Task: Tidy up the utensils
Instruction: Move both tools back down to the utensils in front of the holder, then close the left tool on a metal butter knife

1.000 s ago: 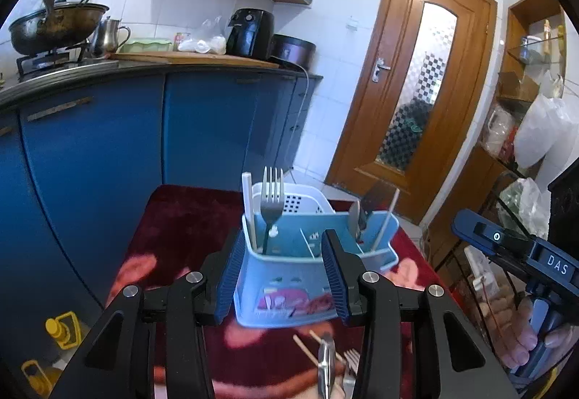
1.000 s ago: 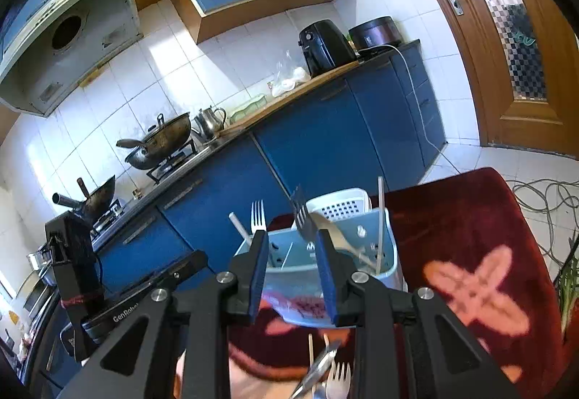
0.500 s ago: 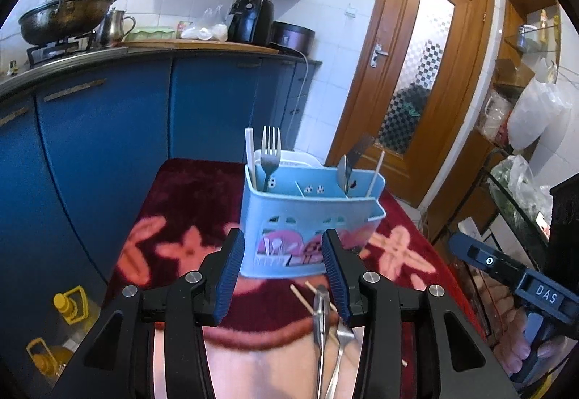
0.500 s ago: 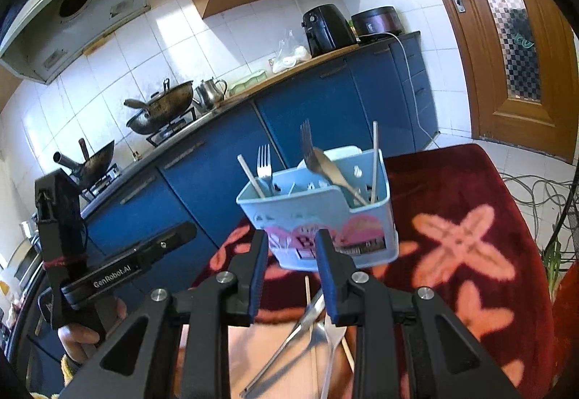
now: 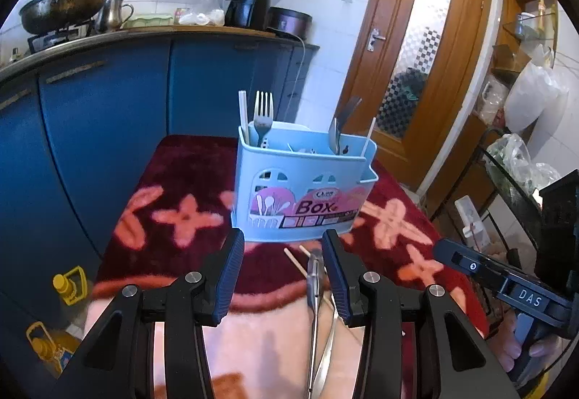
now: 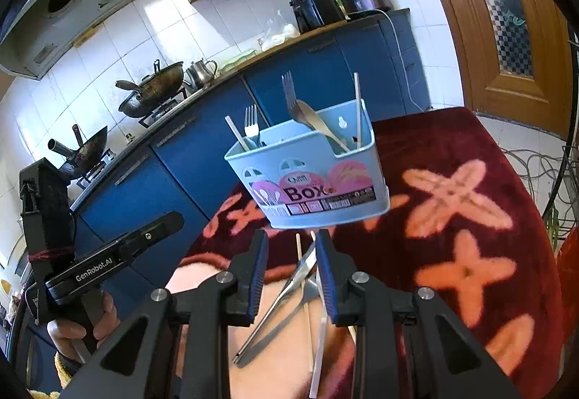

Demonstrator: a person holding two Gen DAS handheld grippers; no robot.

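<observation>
A light blue utensil holder point(image 5: 302, 192) marked "Box" stands on a red flowered cloth point(image 5: 181, 218); it also shows in the right wrist view point(image 6: 311, 174). It holds a fork point(image 5: 263, 117), a white chopstick point(image 5: 243, 113), a spoon point(image 6: 318, 122) and a second fork point(image 6: 289, 91). Loose utensils point(image 5: 315, 294) and chopsticks point(image 5: 294, 261) lie on the cloth in front of it, also in the right wrist view point(image 6: 282, 301). My left gripper point(image 5: 280, 265) is open and empty, just short of the holder. My right gripper point(image 6: 291, 265) is open and empty above the loose utensils.
Blue kitchen cabinets point(image 5: 108, 102) run along the left, with woks point(image 5: 65, 8) and an air fryer point(image 5: 248, 4) on the counter. A wooden door point(image 5: 409, 66) stands behind. Yellow oil bottles point(image 5: 68, 287) sit on the floor at left. Shelves with bags point(image 5: 524, 102) stand at right.
Both grippers have pulled back from the holder, which now looks farther away. The loose utensils on the cloth have come into fuller view between the fingers.
</observation>
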